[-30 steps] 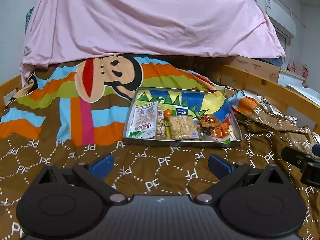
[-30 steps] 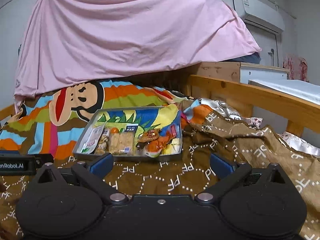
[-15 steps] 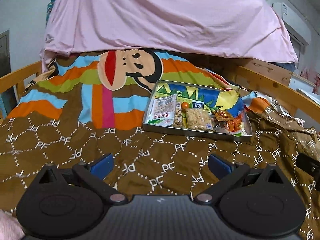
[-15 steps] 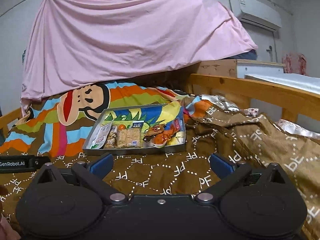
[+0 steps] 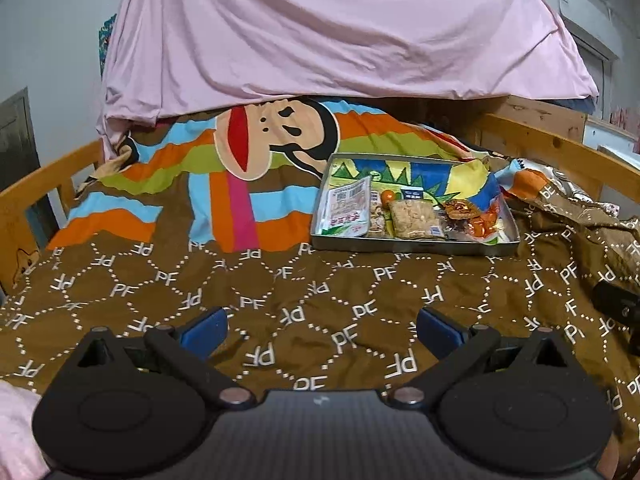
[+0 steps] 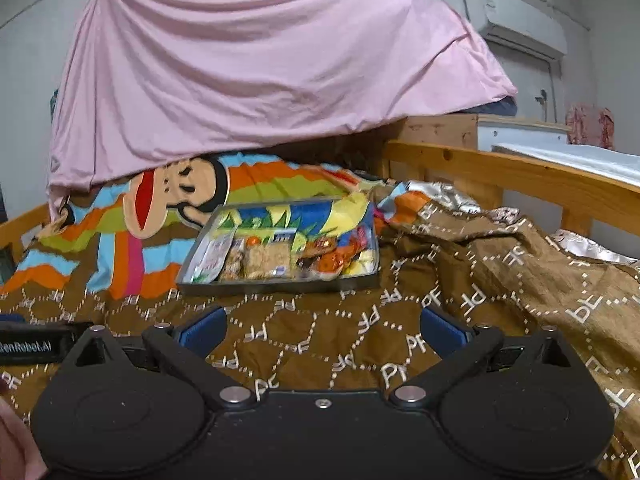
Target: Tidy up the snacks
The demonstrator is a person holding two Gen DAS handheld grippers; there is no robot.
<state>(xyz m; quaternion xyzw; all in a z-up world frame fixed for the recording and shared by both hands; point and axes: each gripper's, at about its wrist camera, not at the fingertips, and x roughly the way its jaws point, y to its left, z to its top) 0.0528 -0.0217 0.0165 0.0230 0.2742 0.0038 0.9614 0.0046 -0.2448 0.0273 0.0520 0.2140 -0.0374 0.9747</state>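
Observation:
A metal tray (image 5: 404, 245) (image 6: 280, 286) with a colourful printed liner lies on the brown bedspread. A row of snack packets fills its near side: a white packet (image 5: 347, 213) (image 6: 210, 258) at the left, a crispy rice bar (image 5: 414, 220) (image 6: 267, 261) in the middle, orange and red wrapped snacks (image 5: 476, 216) (image 6: 332, 258) at the right. My left gripper (image 5: 322, 330) is open with nothing in it, well short of the tray and left of it. My right gripper (image 6: 323, 330) is open too, empty, a short way before the tray's front wall.
The brown "PF" bedspread (image 5: 280, 292) covers the bed, rumpled into folds (image 6: 520, 264) at the right. A pink sheet (image 5: 340, 28) hangs behind the tray. Wooden bed rails (image 5: 36, 192) (image 6: 520, 176) run along both sides. The other gripper's black body (image 6: 36, 346) shows at the left edge.
Both grippers have drawn back from the tray and lifted a little; the left view has swung left, so the tray now sits further right. Jaws stay open.

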